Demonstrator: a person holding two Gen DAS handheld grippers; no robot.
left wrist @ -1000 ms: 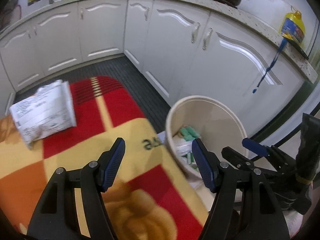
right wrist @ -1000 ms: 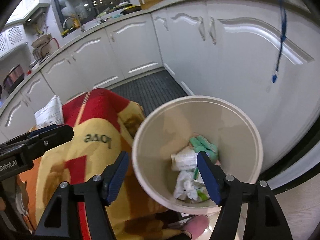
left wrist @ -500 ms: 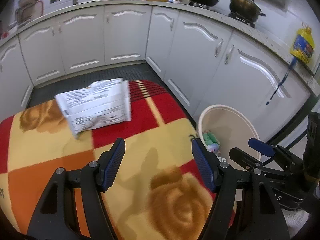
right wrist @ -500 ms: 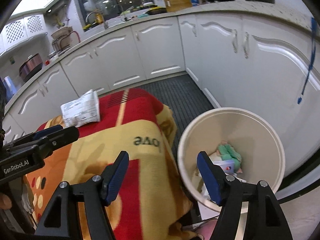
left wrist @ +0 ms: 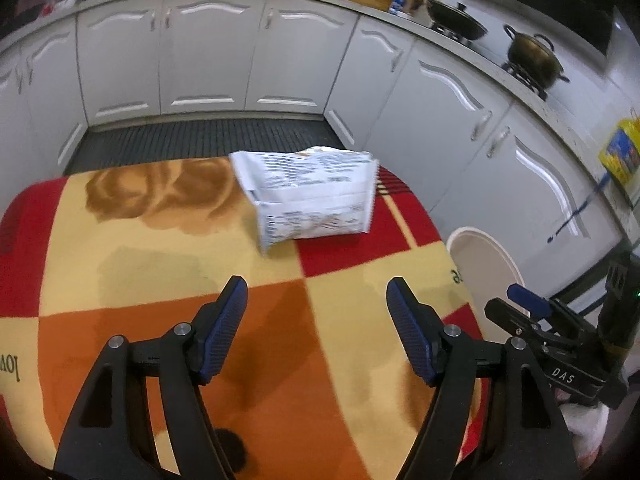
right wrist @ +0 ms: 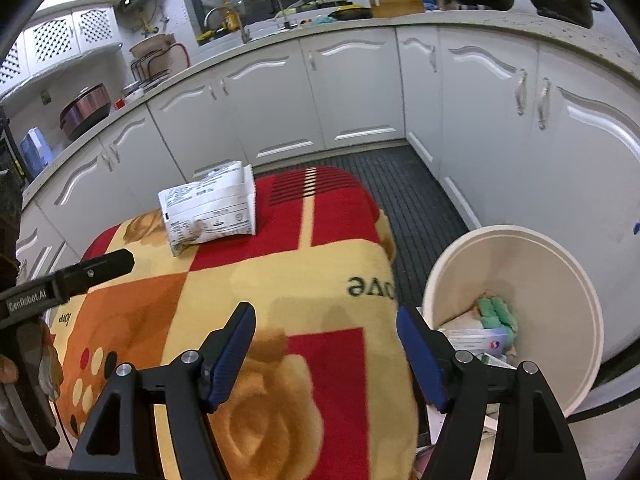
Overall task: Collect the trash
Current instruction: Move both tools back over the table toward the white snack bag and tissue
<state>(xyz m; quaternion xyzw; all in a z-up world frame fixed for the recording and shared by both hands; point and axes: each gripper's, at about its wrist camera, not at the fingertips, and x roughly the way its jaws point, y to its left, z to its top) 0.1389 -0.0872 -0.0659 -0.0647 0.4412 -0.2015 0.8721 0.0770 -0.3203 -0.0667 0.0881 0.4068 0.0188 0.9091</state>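
Observation:
A white printed snack bag [left wrist: 312,196] lies on the far side of a table covered with a red, orange and yellow blanket [left wrist: 160,264]; it also shows in the right wrist view [right wrist: 210,208]. My left gripper [left wrist: 316,300] is open and empty, hovering over the blanket just short of the bag. My right gripper [right wrist: 324,320] is open and empty above the blanket's right edge, beside a cream trash bin [right wrist: 560,260] that holds several pieces of trash [right wrist: 496,312]. The bin's rim [left wrist: 488,256] shows in the left wrist view too.
White kitchen cabinets [left wrist: 208,52] curve around the table and bin. A dark ribbed floor mat [right wrist: 424,200] lies between table and cabinets. Pots [left wrist: 534,58] sit on the counter. A yellow bottle [left wrist: 620,156] stands at far right.
Both grippers swung left, away from the bin toward the table. The bag now sits ahead of my left gripper, and the bin has shifted to the right edge of both views.

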